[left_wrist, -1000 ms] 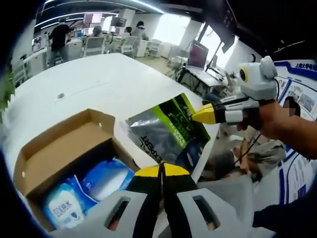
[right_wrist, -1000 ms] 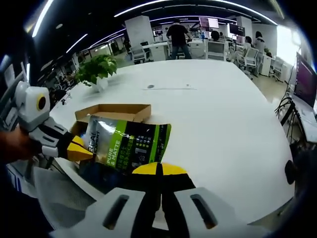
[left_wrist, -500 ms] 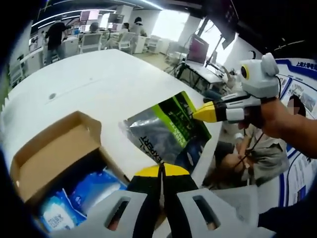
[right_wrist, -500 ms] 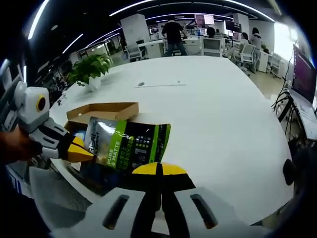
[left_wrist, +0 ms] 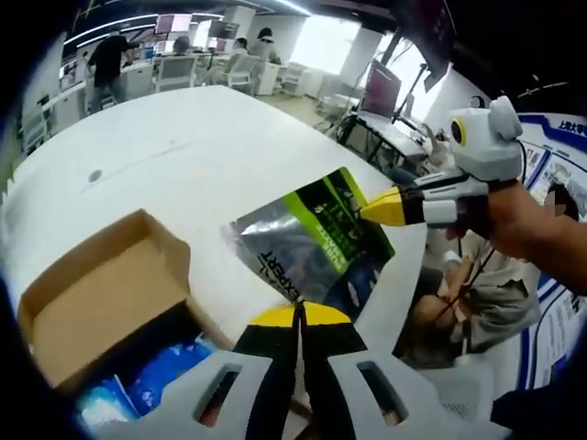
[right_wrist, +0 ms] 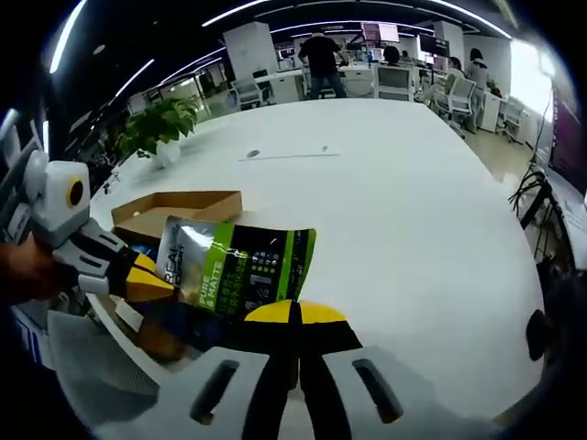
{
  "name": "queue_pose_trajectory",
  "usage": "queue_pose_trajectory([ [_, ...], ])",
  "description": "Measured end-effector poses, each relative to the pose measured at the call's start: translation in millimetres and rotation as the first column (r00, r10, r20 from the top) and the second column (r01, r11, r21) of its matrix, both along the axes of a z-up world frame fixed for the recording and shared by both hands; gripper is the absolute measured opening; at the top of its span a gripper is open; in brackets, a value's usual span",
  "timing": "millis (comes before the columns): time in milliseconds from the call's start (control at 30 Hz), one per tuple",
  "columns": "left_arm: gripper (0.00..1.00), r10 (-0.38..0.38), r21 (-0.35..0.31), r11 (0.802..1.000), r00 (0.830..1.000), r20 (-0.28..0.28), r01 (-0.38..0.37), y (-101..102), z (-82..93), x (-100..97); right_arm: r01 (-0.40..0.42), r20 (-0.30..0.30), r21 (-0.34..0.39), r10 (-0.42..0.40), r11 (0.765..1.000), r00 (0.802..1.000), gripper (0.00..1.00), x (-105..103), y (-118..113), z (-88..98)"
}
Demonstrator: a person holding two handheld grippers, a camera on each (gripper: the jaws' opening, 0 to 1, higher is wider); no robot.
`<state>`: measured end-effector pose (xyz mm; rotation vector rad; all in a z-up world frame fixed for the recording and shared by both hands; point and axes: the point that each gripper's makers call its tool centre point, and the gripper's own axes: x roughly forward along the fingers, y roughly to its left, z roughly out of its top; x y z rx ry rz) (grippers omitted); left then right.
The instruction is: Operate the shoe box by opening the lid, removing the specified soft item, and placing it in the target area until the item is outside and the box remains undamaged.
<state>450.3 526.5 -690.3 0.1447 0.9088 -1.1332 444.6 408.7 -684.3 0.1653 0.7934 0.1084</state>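
**A:** Start at the left of your left gripper view. What have you got there?

**B:** Your cardboard shoe box point(left_wrist: 101, 293) sits on the white table point(left_wrist: 193, 156) with its lid flap folded back. Blue-and-white soft packs point(left_wrist: 156, 385) lie inside, at the near end.

**A:** And moving right?

**B:** The silver, green and black pouch point(left_wrist: 312, 243) is out of the box, held up over the table edge. Your left gripper point(left_wrist: 299, 316) has its yellow tips pressed together on the pouch's lower edge. Further right, your right gripper point(left_wrist: 378, 209) comes in with its tips pinching the pouch's far edge, your hand point(left_wrist: 518, 225) behind it.

**A:** Now your right gripper view, left first.

**B:** Your left gripper point(right_wrist: 151, 284) enters from the left, yellow tips closed on the pouch point(right_wrist: 234, 266) at its silver end. The open box point(right_wrist: 174, 209) lies just behind the pouch, on the table point(right_wrist: 385, 202). A potted plant point(right_wrist: 160, 128) stands further back. At the bottom centre, your right gripper point(right_wrist: 295, 313) is clamped on the pouch's near edge.
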Motion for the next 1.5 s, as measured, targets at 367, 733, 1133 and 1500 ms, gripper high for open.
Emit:
queue_pose_trajectory([
  [367,0.0,0.014,0.054,0.998,1.0,-0.009,-0.013,-17.4,-21.3,21.0,-0.001,-0.027,0.003,0.001,1.0,1.0,0.0,19.3,-16.6,-22.8],
  [733,0.0,0.012,0.106,0.994,1.0,0.007,-0.013,-28.7,-37.0,33.1,-0.019,-0.039,0.013,0.019,1.0,0.999,0.0,33.7,-27.7,-38.8],
  [1133,0.0,-0.033,0.223,0.975,0.998,0.057,0.019,-35.7,-60.4,36.9,-0.03,-0.059,0.017,0.031,0.999,0.998,0.0,39.2,-33.2,-62.1],
  [1500,0.0,-0.074,0.335,0.941,0.994,0.074,0.045,-33.6,-82.2,37.3,-0.041,-0.078,0.029,0.043,0.999,0.996,0.0,40.4,-30.9,-80.7],
])
